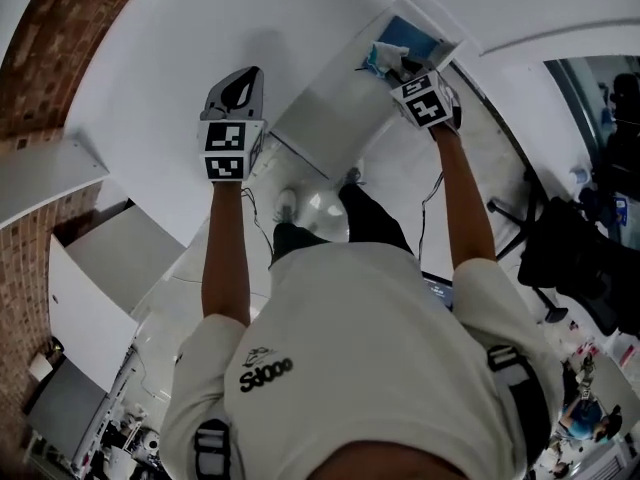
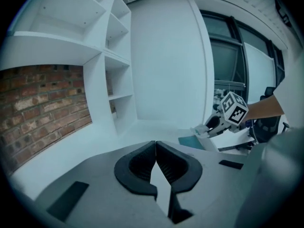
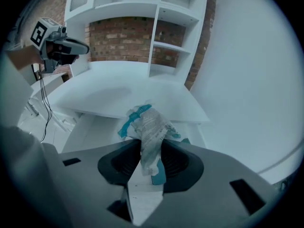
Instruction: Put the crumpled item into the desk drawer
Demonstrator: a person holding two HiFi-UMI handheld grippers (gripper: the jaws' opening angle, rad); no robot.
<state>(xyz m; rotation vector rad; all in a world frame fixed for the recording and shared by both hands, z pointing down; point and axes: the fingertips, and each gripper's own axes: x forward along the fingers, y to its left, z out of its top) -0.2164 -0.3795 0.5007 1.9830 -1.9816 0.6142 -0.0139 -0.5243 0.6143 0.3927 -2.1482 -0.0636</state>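
Note:
The crumpled item point(image 3: 149, 125), a white and blue wrapper, is pinched between the pads of my right gripper point(image 3: 151, 144). It hangs over the open desk drawer point(image 3: 90, 127). In the head view the right gripper point(image 1: 405, 68) holds the wrapper point(image 1: 385, 56) above the drawer point(image 1: 430, 30), which has a blue bottom. My left gripper point(image 1: 240, 83) hovers over the white desk top point(image 1: 150, 88), left of the drawer. Its jaws meet at the tips with nothing between them point(image 2: 155, 148). The left gripper view also catches the right gripper point(image 2: 213, 126) over the drawer point(image 2: 209, 145).
White open shelves point(image 3: 156, 13) stand against a brick wall point(image 3: 123, 42) behind the desk. A black office chair point(image 1: 565, 248) stands on the floor to the right. Cables point(image 3: 45, 108) hang at the left side. A low white unit point(image 1: 100, 268) sits at the lower left.

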